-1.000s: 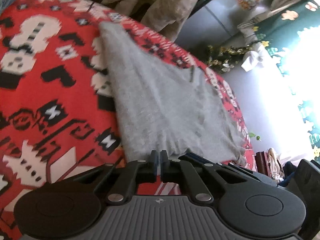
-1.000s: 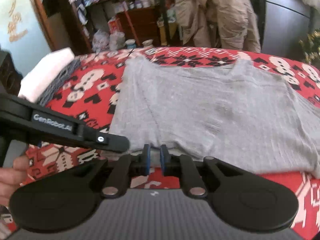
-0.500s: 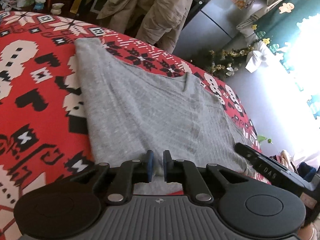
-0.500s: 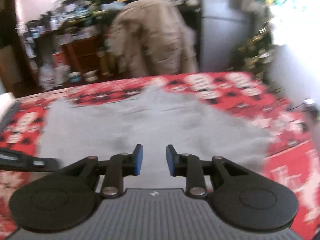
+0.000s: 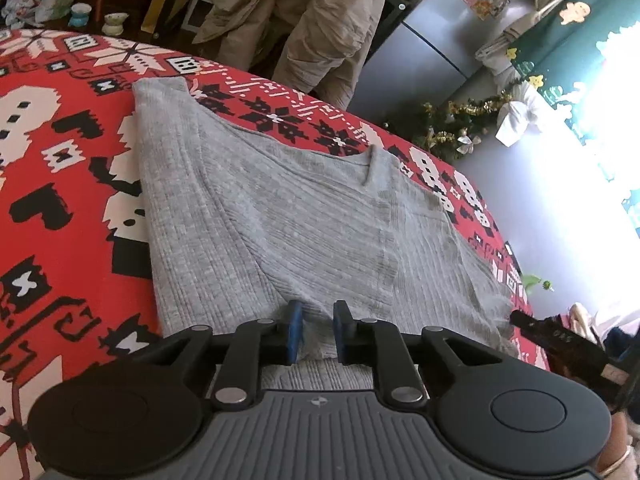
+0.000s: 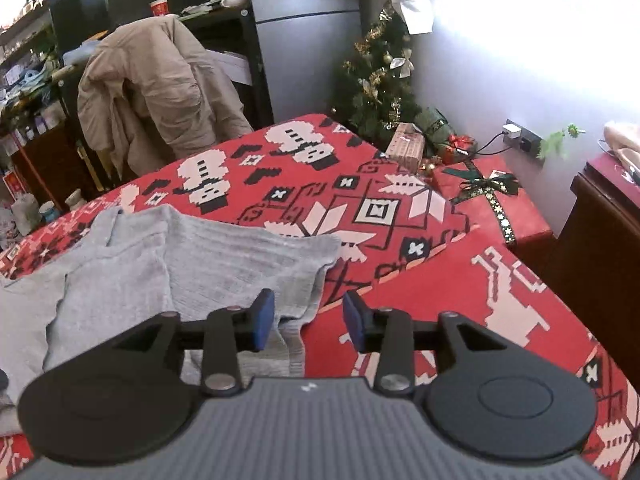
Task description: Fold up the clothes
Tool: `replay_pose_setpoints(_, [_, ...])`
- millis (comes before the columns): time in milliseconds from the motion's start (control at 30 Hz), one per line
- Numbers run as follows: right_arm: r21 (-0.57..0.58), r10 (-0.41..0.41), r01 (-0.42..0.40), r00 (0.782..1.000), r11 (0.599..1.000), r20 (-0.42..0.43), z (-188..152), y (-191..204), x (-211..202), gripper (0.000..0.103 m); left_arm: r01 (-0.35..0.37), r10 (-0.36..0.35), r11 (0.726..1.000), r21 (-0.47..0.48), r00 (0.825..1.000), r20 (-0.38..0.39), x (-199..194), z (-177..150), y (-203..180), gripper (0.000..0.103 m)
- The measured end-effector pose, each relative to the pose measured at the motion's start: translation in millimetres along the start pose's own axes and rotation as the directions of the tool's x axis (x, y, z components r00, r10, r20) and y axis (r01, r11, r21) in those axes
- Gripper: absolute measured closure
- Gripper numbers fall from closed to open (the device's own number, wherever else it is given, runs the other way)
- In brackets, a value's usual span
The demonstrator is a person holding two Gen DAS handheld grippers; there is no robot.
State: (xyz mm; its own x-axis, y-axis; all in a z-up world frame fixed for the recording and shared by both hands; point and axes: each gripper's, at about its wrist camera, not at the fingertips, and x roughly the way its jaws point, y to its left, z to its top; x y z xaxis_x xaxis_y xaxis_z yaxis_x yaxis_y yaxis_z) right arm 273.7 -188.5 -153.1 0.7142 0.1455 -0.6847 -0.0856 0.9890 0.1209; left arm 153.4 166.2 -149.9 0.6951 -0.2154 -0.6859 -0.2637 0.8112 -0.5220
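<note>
A grey ribbed knit garment lies spread flat on a red patterned cloth. My left gripper hovers at the garment's near hem. Its jaws are opening, a narrow gap shows between the blue pads, and the fabric lies under them without being pinched. In the right wrist view the garment ends in a sleeve corner near the cloth's fold. My right gripper is over that corner with its jaws opening wide. The knit edge and red cloth show in the gap, and nothing is gripped.
A beige jacket hangs over a chair behind the table. A small Christmas tree, a red gift box with green ribbon and a dark wooden cabinet stand to the right. A grey fridge is behind.
The left jaws went from shut to slightly apart near the hem. The right gripper swung rightward along the garment to its sleeve end, and its jaws spread from nearly shut to wide.
</note>
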Motion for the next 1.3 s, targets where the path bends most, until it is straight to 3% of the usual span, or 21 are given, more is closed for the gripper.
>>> replay_pose_setpoints(200, [-0.003,0.007,-0.007,1.0,1.0,-0.018,-3.7,11.3,13.5,0.063,0.005,-0.005,1.0,-0.002,1.0,0.002,-1.2,-1.5,1.6,0.086])
replay_pose_setpoints(300, [-0.031,-0.032,0.031,0.999,0.999,-0.003,-4.9,16.9,18.0,0.084,0.005,-0.005,1.0,-0.003,1.0,0.003,-1.5,-1.8,1.5,0.086])
replay_pose_setpoints(467, [-0.01,-0.008,0.008,1.0,1.0,0.005,-7.1,17.6,15.7,0.102,0.001,-0.001,1.0,0.001,1.0,0.005,-2.0,-2.2,0.2,0.086])
replay_pose_setpoints(600, [0.05,0.045,-0.047,0.999,0.998,0.029,-3.8,15.8,8.1,0.103,0.002,-0.002,1.0,-0.003,1.0,0.008,-3.5,-0.8,1.2,0.086])
replay_pose_setpoints(733, [0.045,0.094,-0.1,0.988,0.994,0.119,1.8,28.9,-11.4,0.103,-0.006,0.007,1.0,-0.012,1.0,0.022,-8.9,2.0,6.4,0.086])
replay_pose_setpoints(933, [-0.002,0.101,-0.102,0.986,0.995,0.132,0.4,46.2,-17.1,0.102,0.001,0.001,0.999,-0.051,0.999,0.034,-16.4,5.9,17.8,0.086])
replay_pose_setpoints(1067, [0.031,0.099,-0.105,0.984,0.994,0.147,1.8,42.8,-21.4,0.102,-0.004,0.007,0.998,-0.059,0.999,0.044,-21.5,8.6,20.6,0.086])
replay_pose_setpoints(1300, [-0.009,0.191,-0.193,0.962,0.981,0.195,3.5,68.6,-34.8,0.102,-0.007,0.011,0.998,-0.064,0.998,0.061,-30.3,10.7,25.9,0.086])
